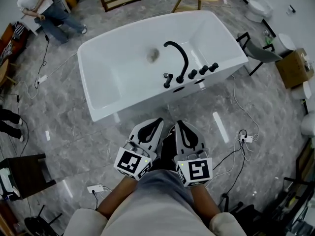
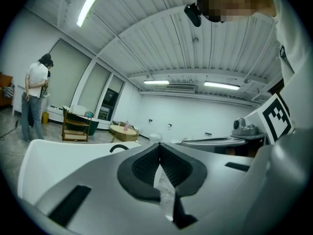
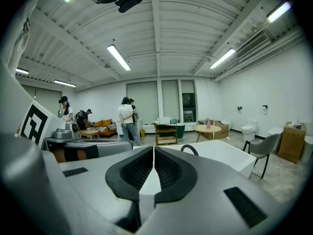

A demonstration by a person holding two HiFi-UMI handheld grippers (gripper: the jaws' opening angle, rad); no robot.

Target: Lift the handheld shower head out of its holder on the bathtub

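Fingers, left gripper (image 2: 159, 149): pressed together tip to tip, with nothing between them.
Fingers, right gripper (image 3: 153, 150): also closed on each other, and empty.
Grippers in the head view: side by side at lower centre, both pointing up the frame toward the tub.
Bathtub (image 1: 84, 68): white and freestanding, lying across the upper middle of the head view. It is apart from both grippers, with a strip of grey floor (image 1: 64, 132) between.
Handheld shower head (image 1: 168, 79): probably the slim black piece at the left end of the row of black fittings (image 1: 203, 71) on the tub's near rim, just right of centre. It looks seated in its holder, but is too small to be sure.
Spout (image 1: 179, 53): a black arch over the basin, just beside that row.
Done so far: nothing of the lift itself; this looks like the approach.
Left to do: reach the rim, part one pair of jaws, close them on the handle and raise it clear of the holder.
Care needed: the other fittings stand close by, so the grip must go in cleanly.
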